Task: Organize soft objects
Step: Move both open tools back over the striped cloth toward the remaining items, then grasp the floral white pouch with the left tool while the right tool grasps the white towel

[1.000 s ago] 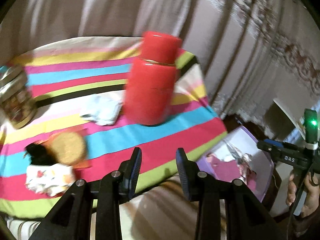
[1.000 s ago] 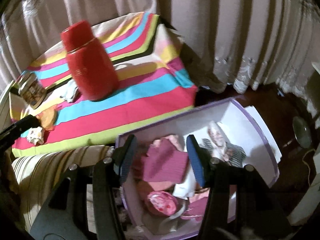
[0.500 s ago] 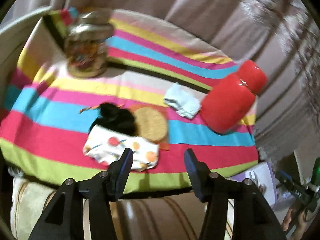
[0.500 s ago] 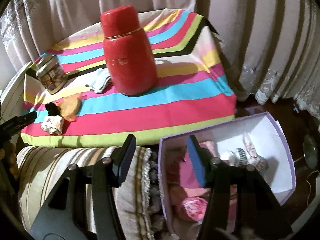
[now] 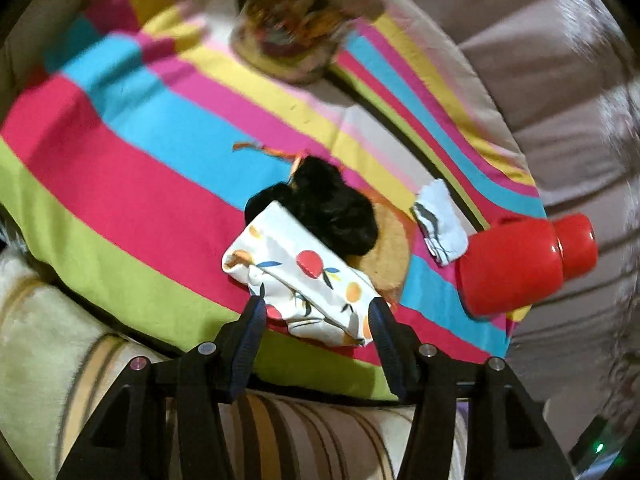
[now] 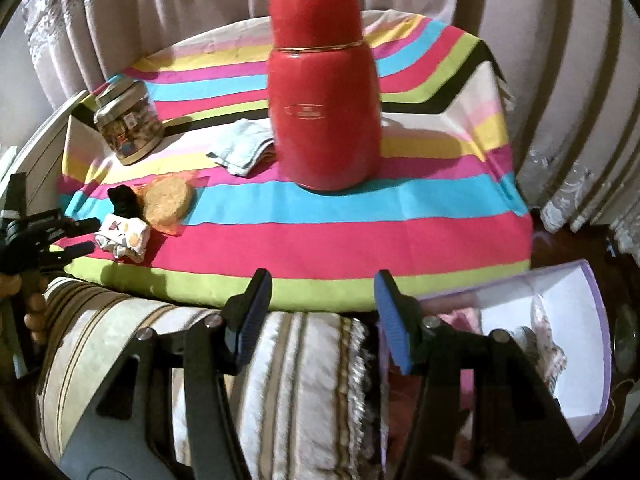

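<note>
A home: draped curtains (image 6: pixel 560 60), striped cloth-covered table (image 6: pixel 360 232), upholstered cushion (image 6: pixel 300 360).

The jar (image 5: pixel 304 24) at the far edge of the striped cloth (image 5: pixel 132 184) is blurred and cut by the picture's top edge. The round tan pad (image 5: pixel 390 248) lies half hidden under the black soft thing (image 5: pixel 332 208) and the fruit-print cloth (image 5: pixel 296 276). The purple box (image 6: pixel 560 320) is cut by the picture's edge, its contents mostly hidden behind the right gripper (image 6: pixel 320 312).

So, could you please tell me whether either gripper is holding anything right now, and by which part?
Nothing is held. The left gripper stands open around the white fruit-print cloth's near edge; the right gripper is open and empty.
</note>
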The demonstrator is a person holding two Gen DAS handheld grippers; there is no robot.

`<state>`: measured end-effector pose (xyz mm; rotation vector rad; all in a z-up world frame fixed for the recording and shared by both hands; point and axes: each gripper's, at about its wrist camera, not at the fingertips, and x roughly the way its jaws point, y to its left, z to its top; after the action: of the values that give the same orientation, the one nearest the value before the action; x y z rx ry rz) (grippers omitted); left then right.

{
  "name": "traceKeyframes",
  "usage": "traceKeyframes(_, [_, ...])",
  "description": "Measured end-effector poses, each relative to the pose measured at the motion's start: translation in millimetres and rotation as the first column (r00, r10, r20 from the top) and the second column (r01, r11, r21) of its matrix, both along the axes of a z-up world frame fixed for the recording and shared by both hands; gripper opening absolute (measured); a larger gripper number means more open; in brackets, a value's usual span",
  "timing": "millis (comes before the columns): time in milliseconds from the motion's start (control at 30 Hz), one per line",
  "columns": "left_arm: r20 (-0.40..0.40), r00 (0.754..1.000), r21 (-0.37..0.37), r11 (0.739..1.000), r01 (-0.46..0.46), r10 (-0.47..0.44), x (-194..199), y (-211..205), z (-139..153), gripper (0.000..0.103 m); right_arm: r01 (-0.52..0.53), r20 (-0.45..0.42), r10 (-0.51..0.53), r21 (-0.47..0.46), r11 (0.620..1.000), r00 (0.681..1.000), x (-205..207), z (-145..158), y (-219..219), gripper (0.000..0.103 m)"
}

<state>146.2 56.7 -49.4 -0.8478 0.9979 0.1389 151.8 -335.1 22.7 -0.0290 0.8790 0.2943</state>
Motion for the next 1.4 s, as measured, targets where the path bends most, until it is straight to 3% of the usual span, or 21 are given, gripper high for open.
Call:
traceKeyframes(300, [-0.062, 0.993, -0.11, 0.988, -0.107, 0.1, 15, 9, -25, 0.055, -0.074, 0.023, 0.074, -0.03, 0.997, 0.997, 15, 3, 32, 0.057])
traceKeyframes(500, [-0.064, 0.991, -0.103, 0.986, -0.128, 0.121, 21, 8, -28, 0.057, -0.11, 0.017, 0.111, -0.042, 0.993, 0.994, 29, 2, 54, 0.057])
traceKeyframes(567, [-0.059, 0.993, -0.069, 0.992, -0.108, 0.104, 24, 5, -27, 0.052, -0.131, 0.015, 0.131, -0.044, 0.99, 0.991, 33, 2, 65, 0.057])
traceKeyframes(600, [-0.064, 0.993, -0.066, 0.993, -0.099, 0.094, 26, 5, -28, 0.037, -0.141, 0.015, 0.142, -0.047, 0.989, 0.99, 34, 2, 70, 0.057])
traceKeyframes(633, [-0.067, 0.994, -0.08, 0.993, -0.089, 0.083, 27, 5, -31, 0.031, -0.155, 0.015, 0.156, -0.05, 0.987, 0.988, 35, 2, 77, 0.057])
traceKeyframes(833, [-0.017, 0.998, -0.078, 0.995, -0.064, 0.062, 22, 3, -25, 0.015, -0.194, 0.004, 0.195, -0.05, 0.98, 0.981, 46, 0, 108, 0.059])
traceKeyframes(1167, [0.111, 0.993, -0.021, 0.999, -0.025, 0.027, 2, -6, 2, 0.013, -0.171, 0.004, 0.172, -0.104, 0.98, 0.985, 72, -10, 142, 0.061])
traceKeyframes(1400, [0.203, 0.979, 0.058, 0.998, -0.006, -0.006, -7, -12, 20, 0.013, -0.166, -0.001, 0.167, -0.144, 0.976, 0.986, 105, -16, 182, 0.072])
